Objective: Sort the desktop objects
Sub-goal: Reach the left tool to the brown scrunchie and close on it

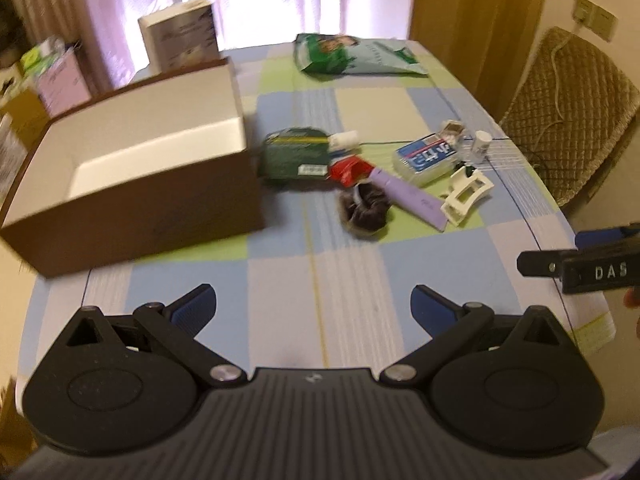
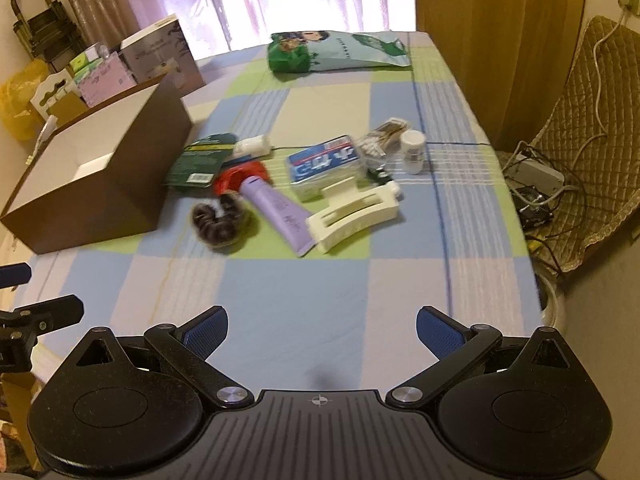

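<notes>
A brown box [image 1: 132, 204] [image 2: 100, 196] with a white inside stands open on the left of the checked tablecloth. To its right lies a cluster: a dark green packet [image 1: 294, 154] [image 2: 200, 160], a red item [image 1: 348, 169] [image 2: 240, 174], a purple tube [image 1: 412, 196] [image 2: 280, 210], a dark scrunchie [image 1: 362, 210] [image 2: 220, 222], a cream hair claw [image 1: 466, 194] [image 2: 352, 214], a blue tissue pack [image 1: 426, 158] [image 2: 326, 166] and a small white bottle [image 1: 480, 144] [image 2: 414, 148]. My left gripper [image 1: 314, 304] and right gripper [image 2: 322, 328] hang open over the near table, nothing between the fingers.
A green and white bag [image 1: 352, 58] [image 2: 336, 54] lies at the far end. A white carton [image 1: 180, 36] [image 2: 160, 54] stands behind the box. A quilted chair [image 1: 572, 112] with cables sits off the right edge. The other gripper shows at each view's side.
</notes>
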A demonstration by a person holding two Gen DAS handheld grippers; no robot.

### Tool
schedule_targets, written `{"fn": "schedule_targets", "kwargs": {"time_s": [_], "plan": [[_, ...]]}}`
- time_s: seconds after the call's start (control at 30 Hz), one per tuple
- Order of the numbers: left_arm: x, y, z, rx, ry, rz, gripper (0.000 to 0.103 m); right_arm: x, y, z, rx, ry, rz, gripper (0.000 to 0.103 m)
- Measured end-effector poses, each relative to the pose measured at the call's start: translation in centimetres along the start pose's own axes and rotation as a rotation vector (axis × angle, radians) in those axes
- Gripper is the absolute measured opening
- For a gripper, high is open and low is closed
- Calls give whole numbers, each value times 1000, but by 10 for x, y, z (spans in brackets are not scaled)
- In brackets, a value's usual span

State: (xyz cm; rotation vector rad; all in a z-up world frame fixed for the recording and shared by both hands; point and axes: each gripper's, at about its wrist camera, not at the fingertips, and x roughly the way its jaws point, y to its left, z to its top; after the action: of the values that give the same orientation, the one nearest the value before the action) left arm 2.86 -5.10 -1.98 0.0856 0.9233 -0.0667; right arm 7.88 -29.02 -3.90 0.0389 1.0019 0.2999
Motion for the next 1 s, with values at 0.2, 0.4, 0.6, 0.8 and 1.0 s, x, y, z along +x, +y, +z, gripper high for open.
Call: {"fn": "schedule_targets", "kwargs": {"time_s": [0.2,0.4,0.6,0.8,1.0], "plan": [[31,-14,9,19,-2,-65,94,16,-26,9,0,0,-13,103],[64,-26,15,65,-3,-108,85,37,-47,17,-4,11,-23,103],[101,-34,27,85,26,-125,74,55,-62,26,16,37,-19,103],[131,-37,42,65,31,-107,75,69,-71,34,27,58,-15,103],[156,-34,55,31,32,-93,74,79,-79,44,42,66,-9,103]]}}
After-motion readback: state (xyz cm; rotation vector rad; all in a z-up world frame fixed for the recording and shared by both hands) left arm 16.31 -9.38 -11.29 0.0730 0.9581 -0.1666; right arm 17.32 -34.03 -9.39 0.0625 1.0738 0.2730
